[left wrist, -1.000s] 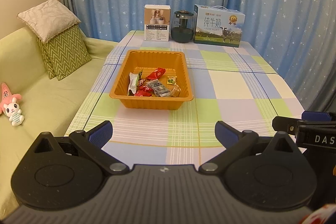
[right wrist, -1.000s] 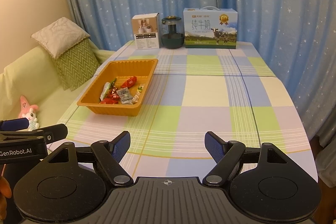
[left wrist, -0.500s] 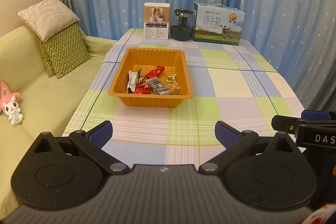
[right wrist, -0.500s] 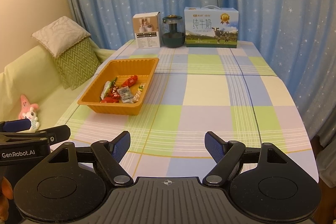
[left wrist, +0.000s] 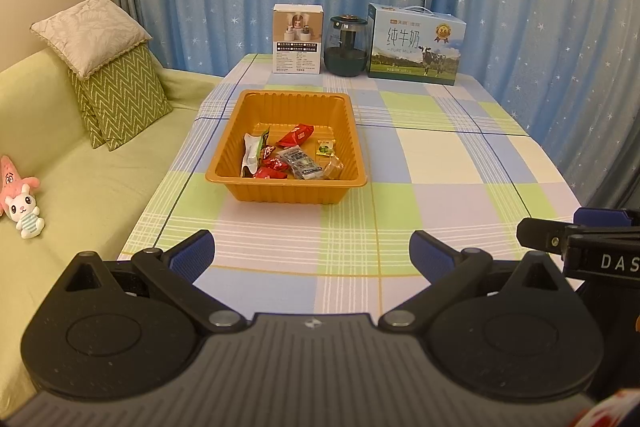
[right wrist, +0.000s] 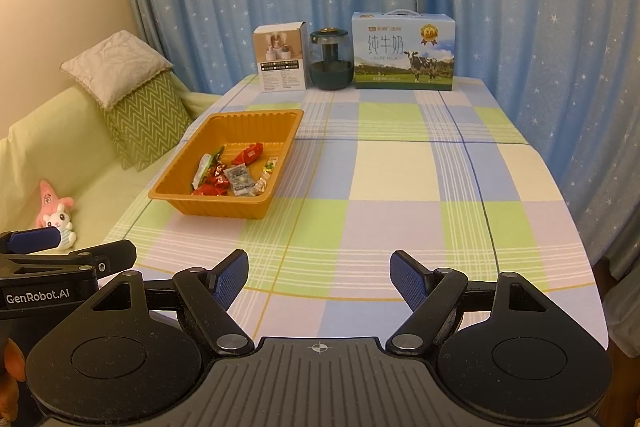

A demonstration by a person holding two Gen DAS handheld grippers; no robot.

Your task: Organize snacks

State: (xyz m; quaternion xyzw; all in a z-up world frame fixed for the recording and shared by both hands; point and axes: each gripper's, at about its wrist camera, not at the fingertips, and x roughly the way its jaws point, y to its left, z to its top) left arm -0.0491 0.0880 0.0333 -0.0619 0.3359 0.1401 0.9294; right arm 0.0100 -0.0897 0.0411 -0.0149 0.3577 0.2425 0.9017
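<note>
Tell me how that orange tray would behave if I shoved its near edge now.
The orange tray looks like thin ribbed plastic, so it would probably slide easily on the tablecloth and may flex. Its load, a few small wrapped snacks, looks light; they would likely shift inside.

Your right gripper (left wrist: pixel 580 239) is cut off by the left view's edge, your left gripper (right wrist: pixel 60 255) by the right view's; the tray's (left wrist: pixel 294 193) near wall hides some snacks' (left wrist: pixel 292 157) lower edges
</note>
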